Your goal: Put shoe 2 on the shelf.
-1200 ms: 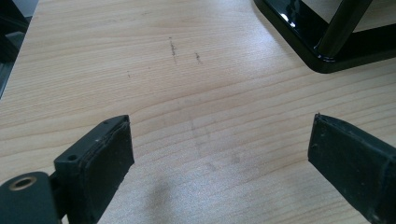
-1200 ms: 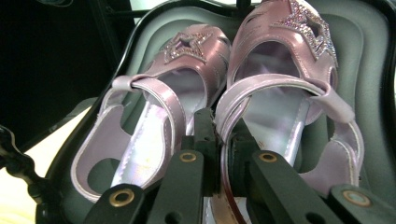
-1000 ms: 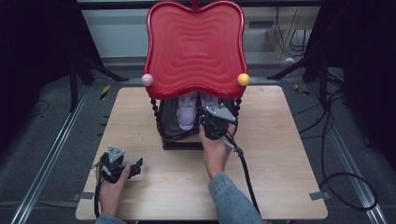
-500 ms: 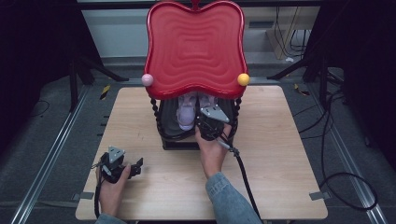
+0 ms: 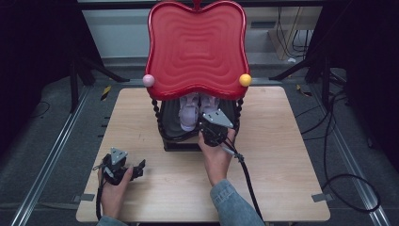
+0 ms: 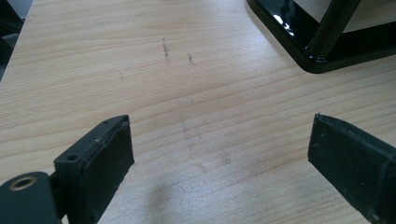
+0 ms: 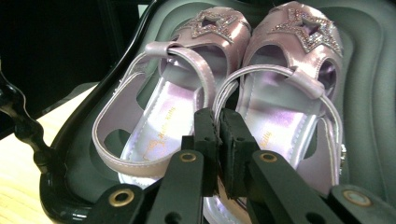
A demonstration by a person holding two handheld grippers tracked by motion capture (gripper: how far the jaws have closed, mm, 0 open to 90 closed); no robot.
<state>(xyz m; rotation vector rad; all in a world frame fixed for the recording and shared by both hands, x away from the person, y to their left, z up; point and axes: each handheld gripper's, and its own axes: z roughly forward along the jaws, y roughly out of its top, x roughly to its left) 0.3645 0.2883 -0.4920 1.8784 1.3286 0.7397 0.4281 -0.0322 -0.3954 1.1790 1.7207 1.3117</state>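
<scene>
The pair of pink sandals (image 7: 243, 98) lies in the dark lower tray (image 7: 373, 93) of the stand, under its red top shelf (image 5: 196, 47). Both sandals have their star toes pointing away from the person and their heel straps toward the person, so their long axis goes along the reach of the right arm.

The right hand-held gripper (image 7: 218, 121) is at the front edge of this tray, just in front of the heels. Its jaws are pressed together at the inner heel straps, where the two sandals meet. I cannot tell for sure if a strap is caught between them. The right hand (image 5: 216, 157) is stretched forward, with the wrist low over the tabletop (image 5: 291, 155).

The left hand-held gripper (image 6: 219, 154) is well apart from the tray, near the person, released with wide jaws over bare wood. The right hand is clearly the nearer one.
</scene>
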